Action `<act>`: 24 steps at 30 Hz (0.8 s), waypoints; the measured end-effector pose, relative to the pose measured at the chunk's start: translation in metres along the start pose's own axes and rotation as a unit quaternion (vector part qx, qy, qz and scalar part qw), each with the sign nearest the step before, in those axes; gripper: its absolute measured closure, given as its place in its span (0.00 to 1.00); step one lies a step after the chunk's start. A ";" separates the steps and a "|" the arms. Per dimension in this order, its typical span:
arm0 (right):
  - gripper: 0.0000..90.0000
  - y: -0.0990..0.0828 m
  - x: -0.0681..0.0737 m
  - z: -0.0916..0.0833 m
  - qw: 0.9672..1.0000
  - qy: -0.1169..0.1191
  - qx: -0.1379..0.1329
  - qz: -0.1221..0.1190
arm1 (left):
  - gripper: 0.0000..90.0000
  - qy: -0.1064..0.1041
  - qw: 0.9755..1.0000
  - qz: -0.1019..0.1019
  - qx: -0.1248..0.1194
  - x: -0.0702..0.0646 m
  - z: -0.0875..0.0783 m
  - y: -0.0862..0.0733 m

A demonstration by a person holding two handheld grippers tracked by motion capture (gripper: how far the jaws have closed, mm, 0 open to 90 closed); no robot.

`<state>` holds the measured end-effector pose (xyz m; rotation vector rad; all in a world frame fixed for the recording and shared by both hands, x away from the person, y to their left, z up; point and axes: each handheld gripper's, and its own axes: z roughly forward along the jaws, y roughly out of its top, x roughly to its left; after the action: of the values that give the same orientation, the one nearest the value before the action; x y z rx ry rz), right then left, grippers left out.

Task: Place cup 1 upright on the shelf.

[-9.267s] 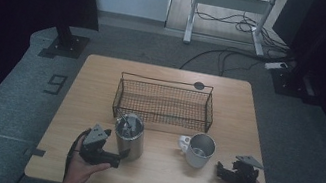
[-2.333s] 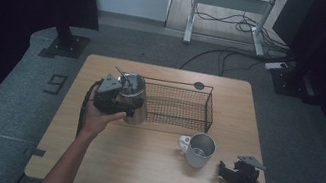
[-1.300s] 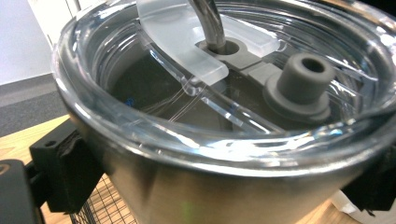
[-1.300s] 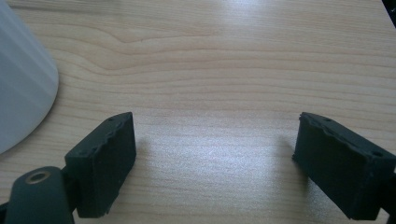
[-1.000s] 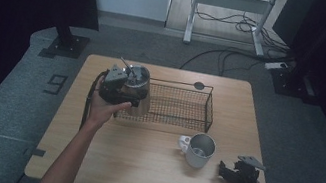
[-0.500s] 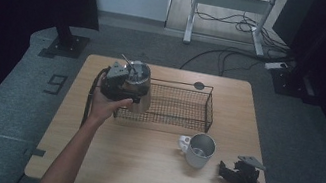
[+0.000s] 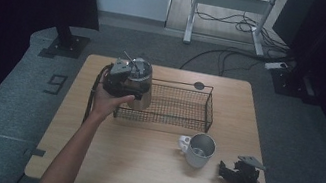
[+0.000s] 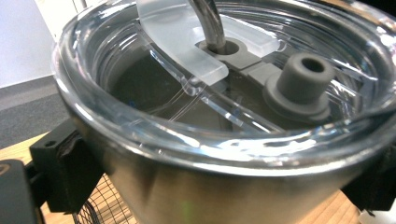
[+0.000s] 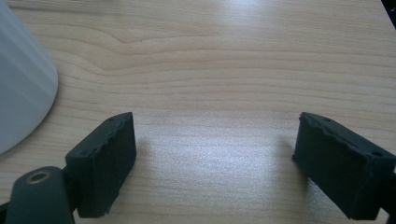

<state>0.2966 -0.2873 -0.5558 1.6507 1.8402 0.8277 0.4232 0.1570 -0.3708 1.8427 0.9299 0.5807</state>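
A steel tumbler (image 7: 141, 83) with a clear lid and a metal straw hangs over the left end of the black wire basket (image 7: 183, 108). My left gripper (image 7: 122, 80) is shut on it; up close the tumbler (image 8: 219, 154) sits between both black jaws, and the straw (image 8: 208, 21) passes through the lid. A white mug (image 7: 199, 149) stands on the table in front of the basket. My right gripper (image 7: 232, 174) rests open on the wood near the front right corner, nothing between its fingers (image 9: 105, 158), with the mug (image 9: 21, 88) just off to its left.
The wooden table (image 7: 137, 168) has bare room across its front left. A small dark round disc (image 7: 199, 85) sits at the basket's far rim. Cables and a metal frame (image 7: 231, 12) lie on the floor beyond the table.
My left gripper lifted the tumbler from the table's front and carried it back and right over the basket's left end. The right gripper and mug stayed put.
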 end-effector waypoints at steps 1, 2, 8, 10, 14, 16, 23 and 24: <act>0.14 0.000 0.000 0.000 1.000 0.000 0.000 0.000 | 0.05 0.001 1.000 -0.001 0.000 0.001 0.002 0.000; 0.14 0.000 0.000 0.000 1.000 0.000 0.000 0.000 | 0.05 0.001 1.000 -0.001 0.000 0.001 0.002 0.000; 0.14 0.000 0.000 0.000 1.000 0.000 0.000 0.000 | 0.05 0.001 1.000 0.000 0.003 0.002 0.008 0.001; 0.14 0.000 0.000 0.000 1.000 0.000 0.000 0.000 | 0.05 0.002 1.000 -0.001 0.003 0.003 0.011 0.001; 0.14 0.000 0.000 0.000 1.000 0.000 0.000 0.000 | 0.05 0.003 1.000 -0.003 0.002 0.005 0.013 0.000; 0.14 0.000 0.000 0.000 1.000 0.000 0.000 0.000 | 0.05 0.004 1.000 -0.003 0.004 0.006 0.015 0.001; 0.14 0.000 0.000 0.000 1.000 0.000 0.001 0.000 | 0.05 0.007 1.000 -0.004 0.012 0.008 0.024 -0.002; 0.14 0.000 0.000 0.000 1.000 0.000 0.001 0.000 | 0.05 0.007 1.000 -0.004 0.012 0.008 0.024 -0.002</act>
<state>0.2965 -0.2873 -0.5558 1.6519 1.8409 0.8276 0.4447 0.1503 -0.3830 1.8576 0.9568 0.5791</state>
